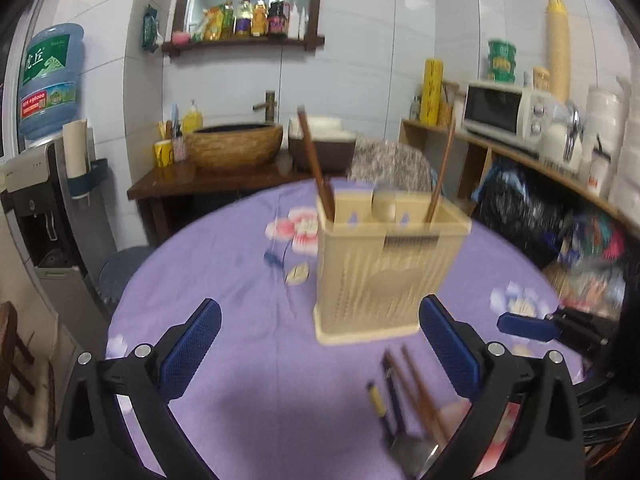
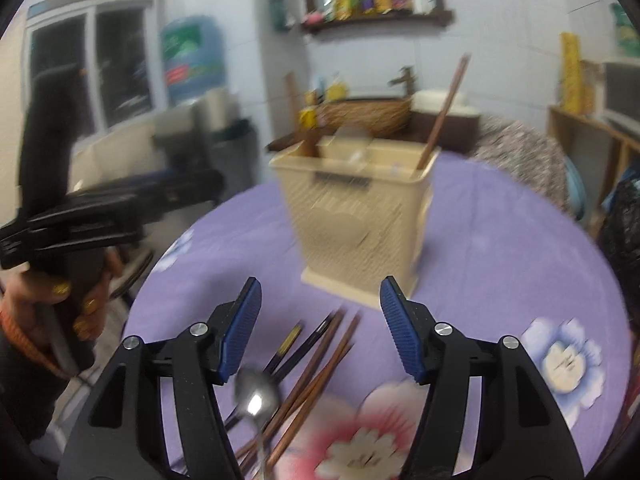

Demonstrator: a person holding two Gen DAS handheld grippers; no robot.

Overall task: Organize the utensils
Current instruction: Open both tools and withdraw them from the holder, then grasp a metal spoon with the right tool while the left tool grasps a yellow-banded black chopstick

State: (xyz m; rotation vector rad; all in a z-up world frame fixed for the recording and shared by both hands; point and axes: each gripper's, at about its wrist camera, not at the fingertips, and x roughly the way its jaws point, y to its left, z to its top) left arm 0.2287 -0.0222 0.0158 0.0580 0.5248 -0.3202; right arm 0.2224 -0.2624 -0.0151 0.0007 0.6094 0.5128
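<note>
Your left tool (image 1: 320, 344) and right tool (image 2: 320, 320) both gape apart, holding nothing. The beige holder (image 1: 384, 264) stands upright on the bench (image 1: 224, 280) with two chopsticks (image 1: 314, 160) inside; loose chopsticks (image 2: 316, 376) and a spoon (image 2: 256, 396) lie just before it.

Utensil holder (image 1: 384, 268) sits mid-table (image 1: 224, 264), two chopsticks (image 1: 316, 164) standing in it; loose chopsticks (image 2: 320, 364) and a spoon (image 2: 256, 396) lie just in front of the holder.
</note>
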